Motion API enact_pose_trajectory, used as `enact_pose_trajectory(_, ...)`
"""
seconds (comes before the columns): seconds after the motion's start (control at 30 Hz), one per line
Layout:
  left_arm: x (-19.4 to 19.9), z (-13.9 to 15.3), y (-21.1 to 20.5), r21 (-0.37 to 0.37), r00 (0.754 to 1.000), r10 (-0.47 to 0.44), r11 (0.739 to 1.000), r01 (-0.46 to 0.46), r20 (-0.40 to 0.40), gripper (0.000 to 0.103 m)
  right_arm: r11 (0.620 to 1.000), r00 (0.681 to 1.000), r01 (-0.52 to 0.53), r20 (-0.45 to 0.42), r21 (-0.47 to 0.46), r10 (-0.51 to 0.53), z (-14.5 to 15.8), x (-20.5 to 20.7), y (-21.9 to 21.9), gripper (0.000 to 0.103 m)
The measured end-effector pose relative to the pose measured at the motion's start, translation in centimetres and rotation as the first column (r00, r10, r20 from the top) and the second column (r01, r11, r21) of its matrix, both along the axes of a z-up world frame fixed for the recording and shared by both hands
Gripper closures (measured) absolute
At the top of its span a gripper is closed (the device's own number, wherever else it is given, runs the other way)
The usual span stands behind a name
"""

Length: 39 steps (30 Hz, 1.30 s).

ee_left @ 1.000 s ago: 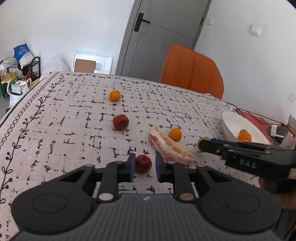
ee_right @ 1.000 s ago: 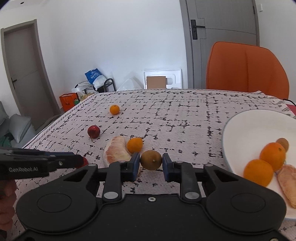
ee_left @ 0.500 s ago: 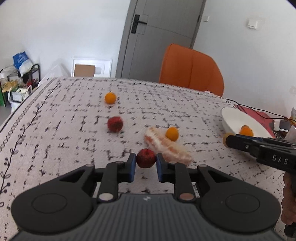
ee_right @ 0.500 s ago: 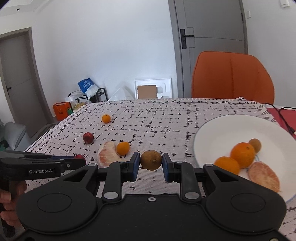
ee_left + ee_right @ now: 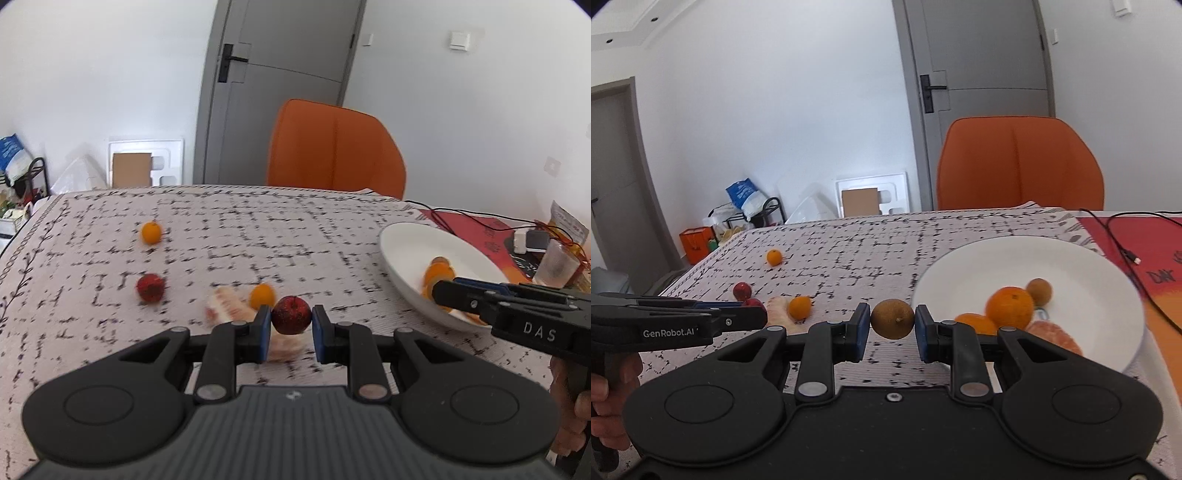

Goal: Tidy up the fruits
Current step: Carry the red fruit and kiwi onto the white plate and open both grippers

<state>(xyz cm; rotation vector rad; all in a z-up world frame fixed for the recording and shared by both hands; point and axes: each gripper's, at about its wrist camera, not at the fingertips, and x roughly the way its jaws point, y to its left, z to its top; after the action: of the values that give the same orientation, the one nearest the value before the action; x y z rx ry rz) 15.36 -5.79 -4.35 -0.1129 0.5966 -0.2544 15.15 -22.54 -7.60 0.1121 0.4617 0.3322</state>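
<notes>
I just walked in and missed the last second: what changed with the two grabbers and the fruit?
Both grabbers swung toward the white plate, each carrying its fruit. The left gripper stays shut on the red fruit, the right gripper on the brown fruit. Nothing was picked up or released. The loose fruit on the cloth and the fruit in the plate stayed put.

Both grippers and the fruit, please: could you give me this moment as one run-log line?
left gripper: shut on red fruit | right gripper: shut on brown fruit | white plate: holds fruit | tablecloth: four fruits loose
</notes>
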Motion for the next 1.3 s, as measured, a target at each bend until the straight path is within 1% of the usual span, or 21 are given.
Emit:
enact_pose_trajectory(0.53, 0.7, 1.0, -4.9, 0.023, 0.996, -0.09, 0.996, 0.09, 0.023, 0.082, 0.996, 0.996, 0.085, 0.012, 0.031, -0.085, -0.2, -1.0, -4.3, 0.079)
enact_pose_trajectory(0.87, 1.4, 1.6, -7.9, 0.044, 0.988, -0.147, 0.988, 0.145, 0.043, 0.082, 0.988, 0.989, 0.145, 0.01, 0.05, -0.146, -0.6, -1.4, -7.1, 0.079)
enact_pose_trajectory(1.07, 2.0, 1.6, -9.6, 0.056, 0.983, -0.179, 0.983, 0.177, 0.044, 0.082, 0.981, 0.983, 0.183, 0.003, 0.057, -0.184, -1.1, -1.3, -8.6, 0.078)
enact_pose_trajectory(1.3, 2.9, 1.3, -10.7, 0.064, 0.98, -0.196, 0.979, 0.194, 0.038, 0.082, 0.974, 0.976, 0.218, -0.007, 0.063, -0.218, -1.5, -1.0, -9.8, 0.078)
